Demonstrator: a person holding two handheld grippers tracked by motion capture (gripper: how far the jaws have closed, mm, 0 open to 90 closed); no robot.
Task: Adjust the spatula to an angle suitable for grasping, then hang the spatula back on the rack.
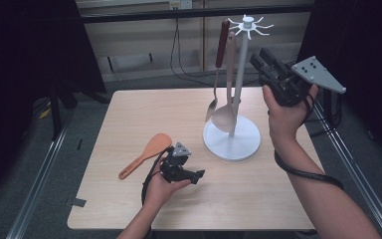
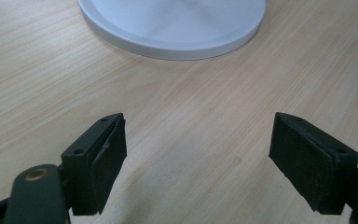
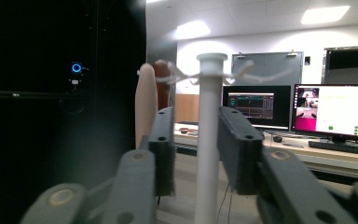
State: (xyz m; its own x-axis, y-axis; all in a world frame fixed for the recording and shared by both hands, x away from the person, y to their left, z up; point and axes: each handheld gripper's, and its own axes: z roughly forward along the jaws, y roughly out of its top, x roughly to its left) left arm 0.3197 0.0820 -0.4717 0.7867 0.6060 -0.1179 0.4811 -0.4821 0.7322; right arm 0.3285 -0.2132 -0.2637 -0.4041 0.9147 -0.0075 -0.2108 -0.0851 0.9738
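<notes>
Up at the right, the right gripper (image 1: 259,61) hangs in the air beside the upper stretch of the white utensil stand (image 1: 239,79), its black jaws aimed across at the pole. In the right gripper view the white pole (image 3: 208,140) rises straight up between the two jaws, with a sliver of daylight on either side of it, so the jaws are parted and nothing is pinched. Whether the pole truly sits between the pads or just beyond their tips, that view cannot settle. At the top of the pole the ring of white hooks (image 3: 205,74) spreads out, and just left of it hang two handle ends, a pale beige one (image 3: 145,105) and a reddish-brown one (image 3: 162,84) behind it.

From the high view, the beige ladle (image 1: 227,107) hangs on the stand with its bowl low, just above the round white base (image 1: 232,142), and the metal spoon with the reddish-brown handle (image 1: 218,74) hangs right beside it.

Down at the near left, the left gripper (image 1: 199,175) lies low over the wooden table (image 1: 129,114), gripped in the person's left hand (image 1: 158,188). Its jaws stand wide apart in the left gripper view (image 2: 198,163), bare tabletop between them, the stand's base just ahead. The orange rice paddle (image 1: 146,154) lies flat on the table just left of that gripper, blade toward the stand
</notes>
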